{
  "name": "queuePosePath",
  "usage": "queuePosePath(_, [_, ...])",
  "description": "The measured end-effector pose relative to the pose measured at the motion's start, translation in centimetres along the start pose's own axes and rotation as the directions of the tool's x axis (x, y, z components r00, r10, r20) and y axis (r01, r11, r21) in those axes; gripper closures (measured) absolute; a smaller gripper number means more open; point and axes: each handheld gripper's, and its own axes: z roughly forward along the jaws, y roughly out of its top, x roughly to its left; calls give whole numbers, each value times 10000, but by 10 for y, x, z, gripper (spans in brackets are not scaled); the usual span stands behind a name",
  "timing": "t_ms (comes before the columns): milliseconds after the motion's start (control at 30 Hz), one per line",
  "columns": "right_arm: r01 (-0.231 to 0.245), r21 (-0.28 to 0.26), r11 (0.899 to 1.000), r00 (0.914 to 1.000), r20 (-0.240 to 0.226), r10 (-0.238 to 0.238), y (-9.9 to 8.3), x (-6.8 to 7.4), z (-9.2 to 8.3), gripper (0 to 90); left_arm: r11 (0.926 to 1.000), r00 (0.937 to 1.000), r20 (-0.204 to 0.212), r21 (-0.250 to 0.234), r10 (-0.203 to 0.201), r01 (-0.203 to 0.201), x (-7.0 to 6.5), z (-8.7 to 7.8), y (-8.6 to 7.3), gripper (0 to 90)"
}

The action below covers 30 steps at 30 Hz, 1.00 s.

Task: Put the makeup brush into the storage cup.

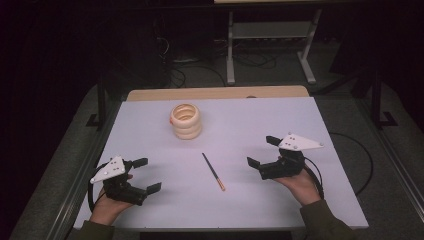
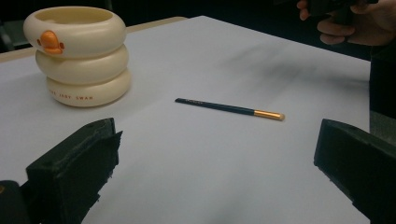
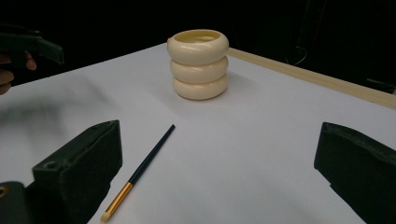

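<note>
Cream plastic marks my landmark: a ringed pen holder [image 1: 185, 121] stands toward the far side of the white table [image 1: 250, 120] in the high view. Nearer to me than the holder, and slightly to its right, a slim dark brush [image 1: 213, 171] with a gold ferrule lies flat on the bare surface, touching nothing. My left gripper [image 1: 144, 175] rests well to the holder's near left, jaws spread with nothing between them. My right gripper [image 1: 263, 151] sits to the holder's near right, jaws likewise released and empty. The brush lies between my two tools, somewhat closer to the right one.

From the left gripper view, the holder [image 2: 79, 55] shows an orange duck bill on its top ring, and the brush [image 2: 229, 108] lies to its right and nearer to me, gold end pointing away from the holder. My two black jaws stand wide apart at the bottom.

From the right gripper view, the brush [image 3: 140, 171] runs from near the holder [image 3: 198, 64] down toward my own jaw, pale tip closest to me. Both jaws gape.

I judge the work is only at the approach: nothing is grasped yet. Next I should lower the right gripper over the brush handle, straddle it crosswise, and close low against the table.
</note>
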Motion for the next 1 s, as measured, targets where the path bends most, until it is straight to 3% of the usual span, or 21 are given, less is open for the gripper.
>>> queuePosePath(1000, [220, 510, 9985, 9980, -606, -189, 12, 14, 25, 2, 10000, 10000, 33, -19, -20, 20, 0, 1, 0, 0])
